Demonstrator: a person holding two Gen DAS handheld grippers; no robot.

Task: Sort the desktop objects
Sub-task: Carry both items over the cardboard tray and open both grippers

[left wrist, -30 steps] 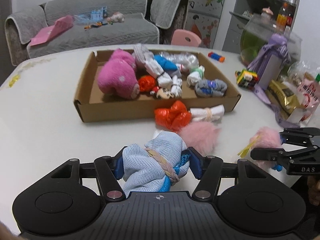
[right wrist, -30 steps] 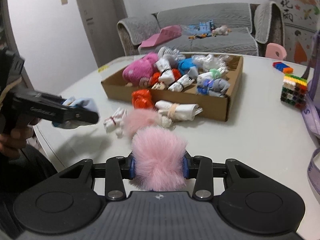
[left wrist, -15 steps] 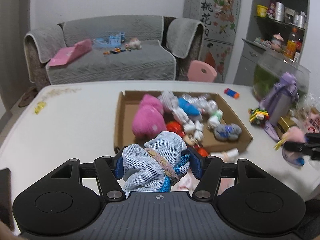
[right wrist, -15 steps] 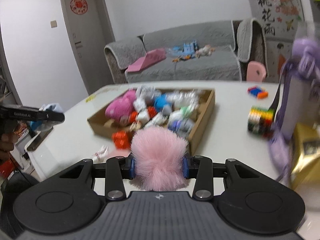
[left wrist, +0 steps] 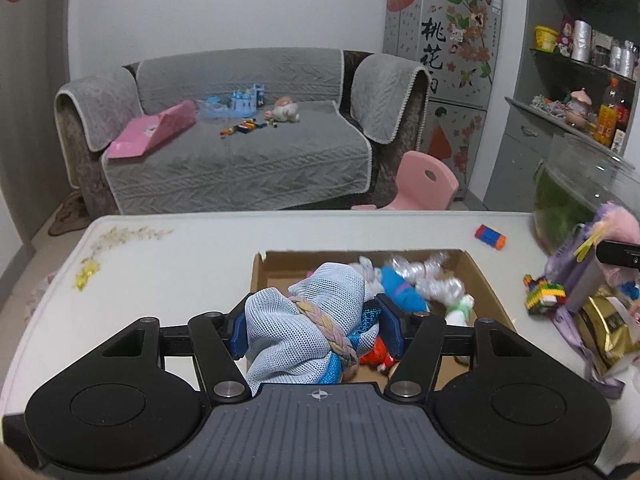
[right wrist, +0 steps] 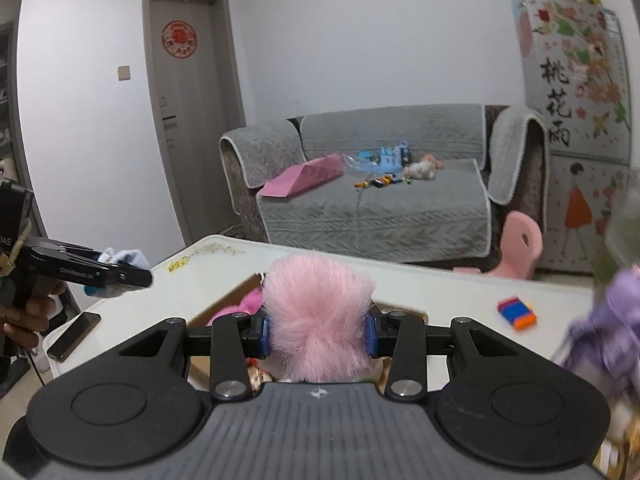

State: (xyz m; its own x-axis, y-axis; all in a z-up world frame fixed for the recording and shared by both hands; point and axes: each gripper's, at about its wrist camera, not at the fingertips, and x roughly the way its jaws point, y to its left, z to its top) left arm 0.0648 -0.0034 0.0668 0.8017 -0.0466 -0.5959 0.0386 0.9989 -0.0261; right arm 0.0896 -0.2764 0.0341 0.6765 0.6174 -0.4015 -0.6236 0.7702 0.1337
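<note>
Grippers had both risen since a second before: the left gripper [left wrist: 310,330] clenched the mesh bundle [left wrist: 304,326] above the box [left wrist: 486,280], with rolled bundles [left wrist: 404,292] beyond its fingers; the right gripper [right wrist: 318,334] squeezed the pompom [right wrist: 318,322] over the box's corner.
</note>
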